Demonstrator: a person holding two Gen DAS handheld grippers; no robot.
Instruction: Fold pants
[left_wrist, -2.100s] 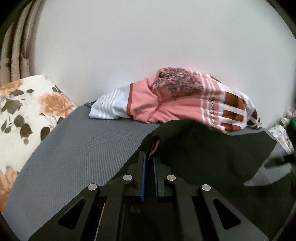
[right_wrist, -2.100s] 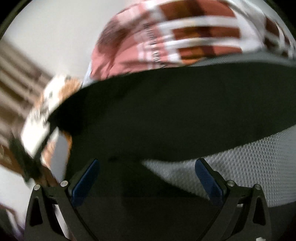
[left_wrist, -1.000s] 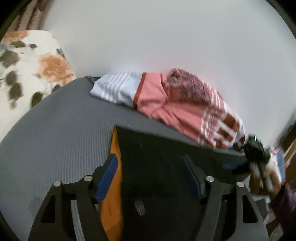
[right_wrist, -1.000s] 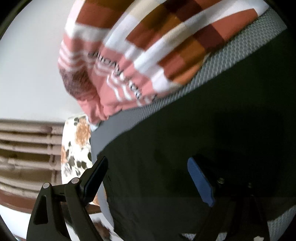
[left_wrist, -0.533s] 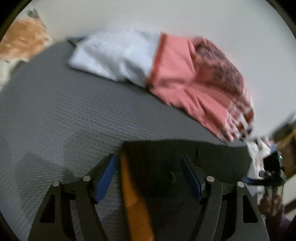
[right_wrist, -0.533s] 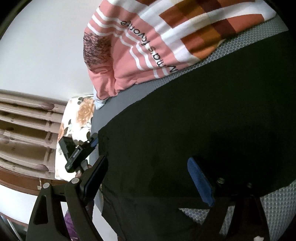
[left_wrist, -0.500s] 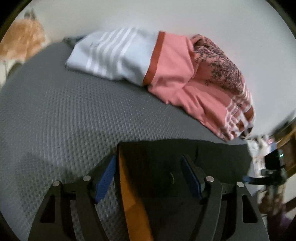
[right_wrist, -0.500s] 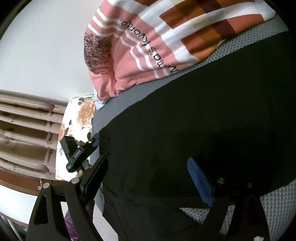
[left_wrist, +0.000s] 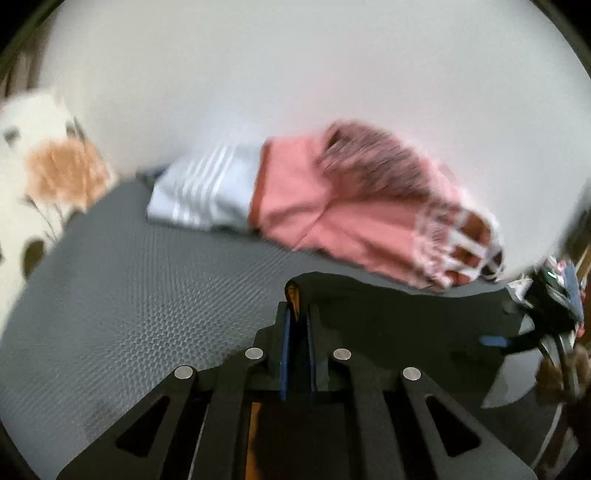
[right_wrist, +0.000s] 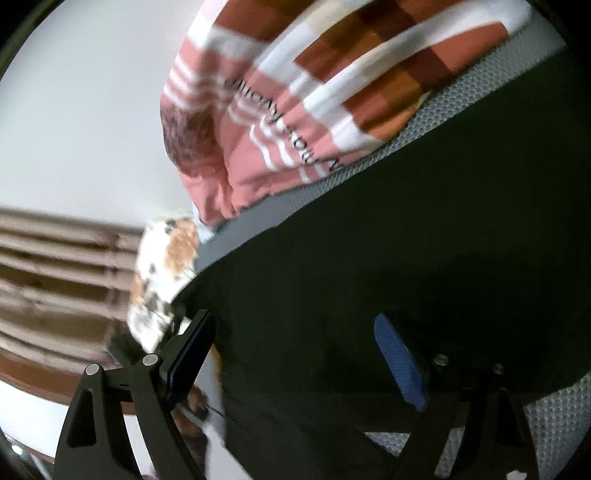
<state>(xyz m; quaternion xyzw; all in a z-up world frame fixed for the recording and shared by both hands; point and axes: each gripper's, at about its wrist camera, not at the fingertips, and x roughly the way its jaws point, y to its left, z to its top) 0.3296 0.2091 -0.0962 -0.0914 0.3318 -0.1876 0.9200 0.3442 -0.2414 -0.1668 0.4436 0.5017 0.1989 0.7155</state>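
The left gripper (left_wrist: 297, 325) is pinched tight on a raised edge of the black pants (left_wrist: 399, 325), which lie on the grey mattress (left_wrist: 129, 295) near a pink striped cloth (left_wrist: 354, 221). The right gripper (right_wrist: 295, 354) stands spread over the pants, gripping nothing.

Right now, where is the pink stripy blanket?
In the left wrist view the pink stripy blanket lies bunched at the back of the grey bed, against the white wall, just behind the black pants.
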